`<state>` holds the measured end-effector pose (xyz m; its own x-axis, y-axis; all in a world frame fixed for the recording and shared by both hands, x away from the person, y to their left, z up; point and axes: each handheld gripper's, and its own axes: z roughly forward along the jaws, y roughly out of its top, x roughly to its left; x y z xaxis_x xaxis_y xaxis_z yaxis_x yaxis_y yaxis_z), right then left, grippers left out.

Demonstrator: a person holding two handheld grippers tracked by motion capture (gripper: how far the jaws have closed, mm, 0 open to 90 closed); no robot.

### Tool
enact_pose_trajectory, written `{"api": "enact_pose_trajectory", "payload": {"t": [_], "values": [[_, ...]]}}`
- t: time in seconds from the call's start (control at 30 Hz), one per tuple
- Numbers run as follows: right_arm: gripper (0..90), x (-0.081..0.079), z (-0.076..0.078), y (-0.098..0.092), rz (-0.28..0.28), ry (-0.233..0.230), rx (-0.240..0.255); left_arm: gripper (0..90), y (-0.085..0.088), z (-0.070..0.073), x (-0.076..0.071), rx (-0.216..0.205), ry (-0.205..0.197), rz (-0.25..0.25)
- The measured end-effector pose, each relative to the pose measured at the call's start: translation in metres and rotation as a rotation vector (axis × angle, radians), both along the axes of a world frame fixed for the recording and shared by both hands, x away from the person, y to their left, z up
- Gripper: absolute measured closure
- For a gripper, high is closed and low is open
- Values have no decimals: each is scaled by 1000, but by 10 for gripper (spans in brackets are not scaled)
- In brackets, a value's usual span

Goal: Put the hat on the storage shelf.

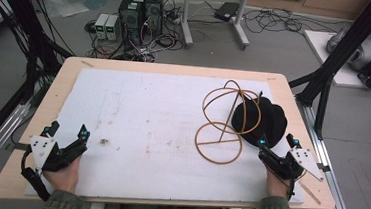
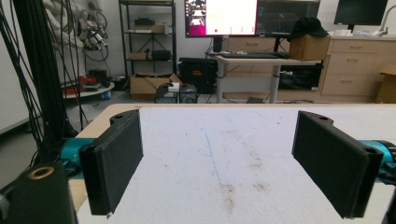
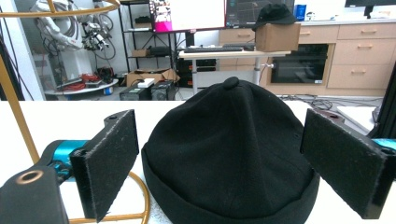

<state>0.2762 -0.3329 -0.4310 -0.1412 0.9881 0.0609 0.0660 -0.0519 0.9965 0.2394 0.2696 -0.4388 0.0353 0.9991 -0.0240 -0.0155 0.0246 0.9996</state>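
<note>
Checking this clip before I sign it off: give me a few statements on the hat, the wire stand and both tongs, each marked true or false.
1. The black hat hangs on top of the gold wire stand. False: it lies on the white mat, beside the stand.
2. The right tongs are open, facing the hat. True.
3. The left tongs grip the stand. False: they are open, with nothing between them.
4. The stand's ring base rests on the mat. True.

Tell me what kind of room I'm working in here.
Most likely a robotics lab or workshop. Computer towers sit on the floor amid tangled cables behind the table, monitors stand on a desk, and black frame struts flank the workspace.
</note>
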Motion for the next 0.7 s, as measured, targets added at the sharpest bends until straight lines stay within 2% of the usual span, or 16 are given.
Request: {"api": "enact_pose_trajectory", "payload": {"t": [0.43, 0.7], "values": [[107, 1, 1, 0, 27, 21, 1, 167, 1, 0, 0, -1, 12, 10], [106, 3, 9, 1, 57, 40, 4, 167, -1, 1, 0, -1, 4, 18]]}}
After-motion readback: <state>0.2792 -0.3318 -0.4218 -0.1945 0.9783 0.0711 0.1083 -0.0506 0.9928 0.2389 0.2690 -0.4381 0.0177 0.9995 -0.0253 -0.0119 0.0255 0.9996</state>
